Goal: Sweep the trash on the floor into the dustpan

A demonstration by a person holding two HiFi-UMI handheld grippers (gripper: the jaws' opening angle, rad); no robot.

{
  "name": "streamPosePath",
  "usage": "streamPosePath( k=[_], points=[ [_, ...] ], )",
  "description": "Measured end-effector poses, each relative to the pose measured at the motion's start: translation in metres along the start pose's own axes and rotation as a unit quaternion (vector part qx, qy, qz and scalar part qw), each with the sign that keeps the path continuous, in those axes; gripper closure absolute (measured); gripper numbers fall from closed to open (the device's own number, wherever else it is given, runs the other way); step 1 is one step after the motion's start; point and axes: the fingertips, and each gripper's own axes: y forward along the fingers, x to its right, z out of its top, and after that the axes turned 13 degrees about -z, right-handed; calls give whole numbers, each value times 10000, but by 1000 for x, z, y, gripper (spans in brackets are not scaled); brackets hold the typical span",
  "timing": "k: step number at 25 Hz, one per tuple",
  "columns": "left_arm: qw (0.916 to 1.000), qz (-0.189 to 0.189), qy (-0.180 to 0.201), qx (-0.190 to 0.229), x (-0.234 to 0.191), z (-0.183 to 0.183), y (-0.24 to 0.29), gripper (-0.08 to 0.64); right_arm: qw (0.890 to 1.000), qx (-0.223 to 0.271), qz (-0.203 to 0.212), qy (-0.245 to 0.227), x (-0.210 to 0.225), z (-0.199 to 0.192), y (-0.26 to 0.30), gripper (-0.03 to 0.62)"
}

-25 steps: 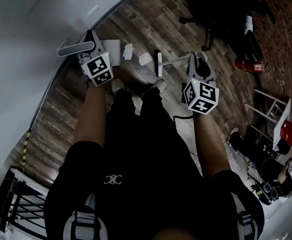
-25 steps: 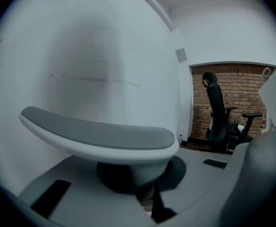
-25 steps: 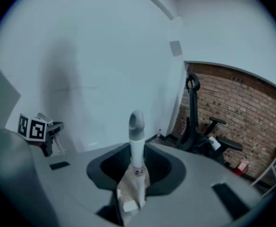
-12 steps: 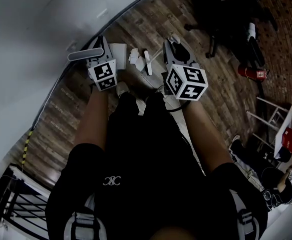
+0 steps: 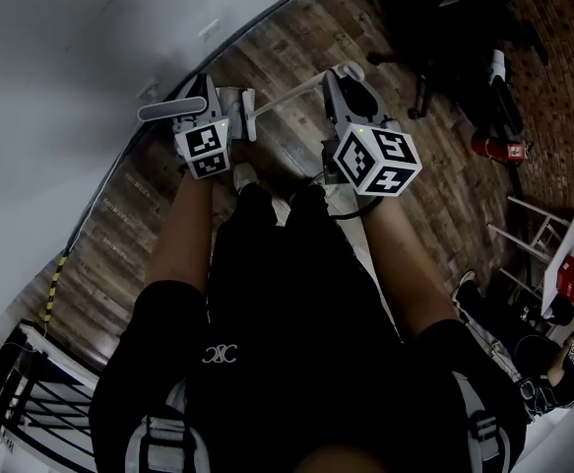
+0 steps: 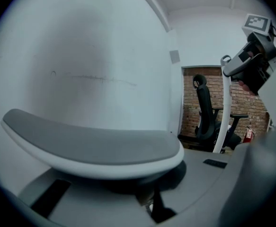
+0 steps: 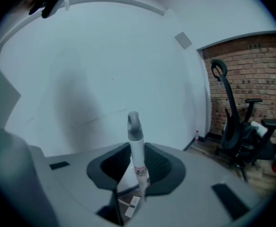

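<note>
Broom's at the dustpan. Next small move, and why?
Likely a short push of the broom into the dustpan: its head sits at the pan's mouth, no scraps show on the floor, and the left gripper and right gripper are shut on their tools.

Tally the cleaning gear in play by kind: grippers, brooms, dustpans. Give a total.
grippers: 2 (left gripper, right gripper)
broom: 1
dustpan: 1
Total: 4
</note>
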Motion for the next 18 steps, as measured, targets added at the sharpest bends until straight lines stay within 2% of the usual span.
streamPosePath(
  k=[6,9,12,15,18],
  points=[
    [9999,-18,-61,-102,-2,-3,-6,551,9997,247,-23,-31,20,25,-35,492],
    [9999,5,-98,-92,-6,7,-1,551,9986,499,-98,-111,32,45,-52,494],
    [9995,-83,-103,-288,6,17,-4,551,9973,658,-134,-309,43,57,-72,494],
    [9982,-253,-72,-548,23,37,-7,551,9957,687,-221,-577,56,60,-82,494],
    [9973,-411,42,-612,39,76,-6,551,9930,804,-356,-784,69,63,-88,493]
  ],
)
